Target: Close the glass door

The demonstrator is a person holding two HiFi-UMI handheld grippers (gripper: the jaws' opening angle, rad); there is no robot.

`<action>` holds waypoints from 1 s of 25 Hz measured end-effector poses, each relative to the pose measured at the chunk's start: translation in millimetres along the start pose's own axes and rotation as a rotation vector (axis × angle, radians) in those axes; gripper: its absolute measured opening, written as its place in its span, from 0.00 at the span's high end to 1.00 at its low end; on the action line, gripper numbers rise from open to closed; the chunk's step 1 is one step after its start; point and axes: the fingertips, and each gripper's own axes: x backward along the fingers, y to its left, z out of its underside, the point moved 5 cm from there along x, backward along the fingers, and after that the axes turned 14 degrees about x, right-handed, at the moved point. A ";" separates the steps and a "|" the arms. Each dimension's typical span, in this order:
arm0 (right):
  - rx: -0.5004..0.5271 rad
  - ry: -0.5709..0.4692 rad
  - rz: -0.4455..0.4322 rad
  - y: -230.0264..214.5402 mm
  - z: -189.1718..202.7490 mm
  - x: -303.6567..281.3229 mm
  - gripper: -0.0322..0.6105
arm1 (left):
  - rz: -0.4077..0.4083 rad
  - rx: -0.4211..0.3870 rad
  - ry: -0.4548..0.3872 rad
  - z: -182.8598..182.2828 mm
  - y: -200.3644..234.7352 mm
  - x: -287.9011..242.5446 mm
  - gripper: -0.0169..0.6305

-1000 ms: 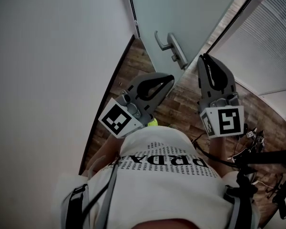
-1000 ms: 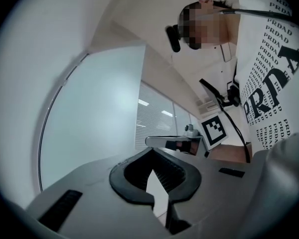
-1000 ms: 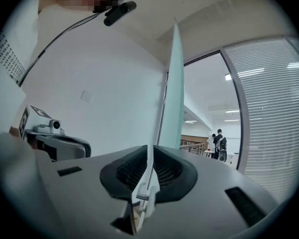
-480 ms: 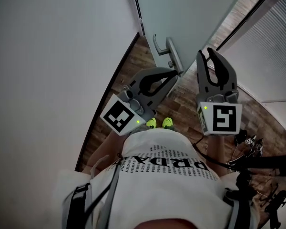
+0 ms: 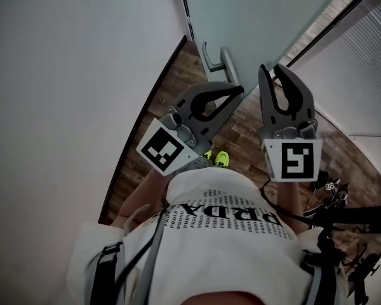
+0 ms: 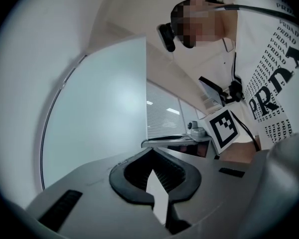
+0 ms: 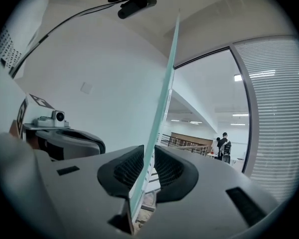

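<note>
White printed shirt [image 5: 222, 234] nearest, bottom of head view. Next, left gripper [image 5: 237, 93]: jaws closed tip to tip, nothing between. It has moved up since a second ago and now sits just below the lever handle [image 5: 217, 57]. Beside it, right gripper [image 5: 270, 68]: jaws a narrow slit apart. The glass door [image 5: 260, 11] now shows edge-on inside that slit; earlier its edge stood above the tips. Pad contact: cannot tell. Door stands open off the white wall [image 5: 70, 75]. Wood floor [image 5: 171, 100] below.
</note>
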 end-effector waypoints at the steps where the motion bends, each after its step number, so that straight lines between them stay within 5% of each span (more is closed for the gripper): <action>1: -0.009 -0.001 0.008 -0.2 -0.8 1.2 0.88 | 0.006 0.007 0.005 0.2 0.9 -0.3 0.98; 13: 0.047 0.098 0.072 2.7 3.0 -4.6 0.88 | 0.142 0.061 0.022 13.3 21.1 1.1 0.98; 25: 0.051 0.043 0.033 2.1 -6.3 -4.1 0.88 | 0.130 0.030 -0.007 -0.6 20.2 -6.4 0.98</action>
